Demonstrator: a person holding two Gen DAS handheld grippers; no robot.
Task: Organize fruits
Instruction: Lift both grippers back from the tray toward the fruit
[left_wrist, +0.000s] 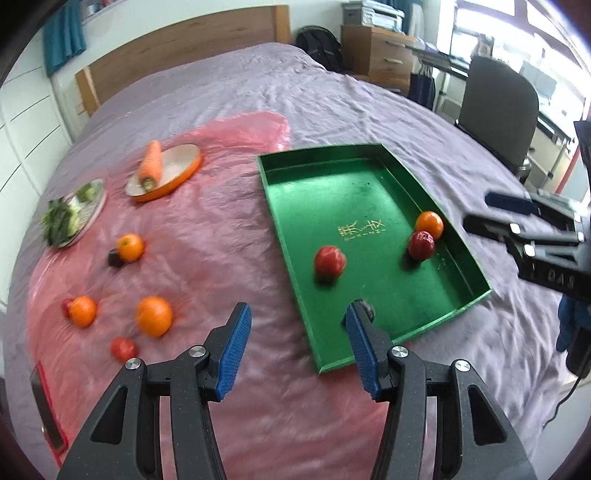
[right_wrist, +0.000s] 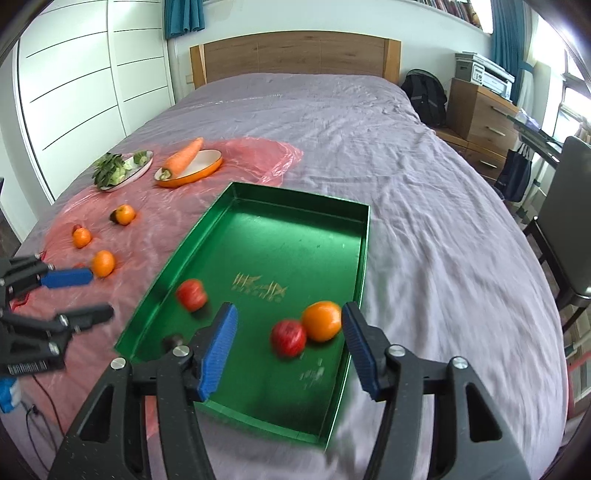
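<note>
So my left gripper (left_wrist: 297, 345) is wide open with nothing in it, hovering over the pink plastic sheet (left_wrist: 207, 236) right at the near-left corner of the green tray (left_wrist: 373, 360). Right gripper (right_wrist: 288, 349) is spread open and empty too, hanging over the tray's near end. The tray already holds a red fruit (left_wrist: 329, 261), plus another red one (left_wrist: 421, 244) touching an orange (left_wrist: 429, 224) by the right wall. The loose stuff is all to my left: the nearest orange (left_wrist: 154, 316) sits just ahead-left of the left gripper, so that's my pick, I reckon. It's round, so no long axis to worry about. Further out are more oranges, then a carrot (left_wrist: 150, 165) on a dish.
</note>
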